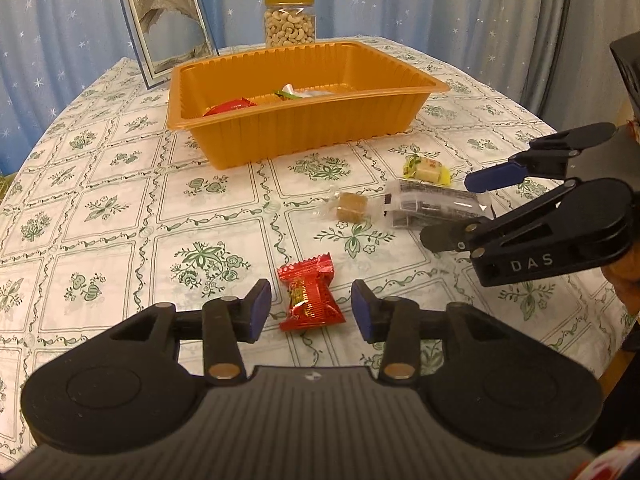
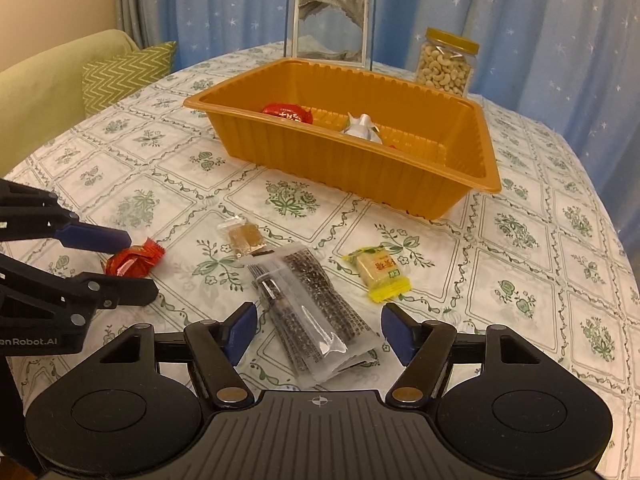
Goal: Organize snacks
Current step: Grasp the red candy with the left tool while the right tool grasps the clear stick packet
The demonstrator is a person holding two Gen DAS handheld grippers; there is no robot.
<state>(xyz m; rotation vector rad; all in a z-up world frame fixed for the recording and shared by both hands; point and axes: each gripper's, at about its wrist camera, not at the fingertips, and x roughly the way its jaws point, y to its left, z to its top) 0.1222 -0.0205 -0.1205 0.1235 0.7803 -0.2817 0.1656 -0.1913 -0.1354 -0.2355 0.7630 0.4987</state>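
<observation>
Picture frame (image 2: 331, 20), sofa (image 2: 44, 80), cushion (image 2: 124, 76)

Black claws (image 1: 311, 306), blue fingertips (image 1: 259, 309)

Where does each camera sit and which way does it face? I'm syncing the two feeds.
Left wrist: rides the left hand-held gripper, looking along its open fingers at the red candy; the right hand-held gripper shows at right.
Right wrist: rides the right hand-held gripper, open over the clear sesame packet; the left one shows at left.
Shared: orange tray, cashew jar, framed picture, floral tablecloth.
</observation>
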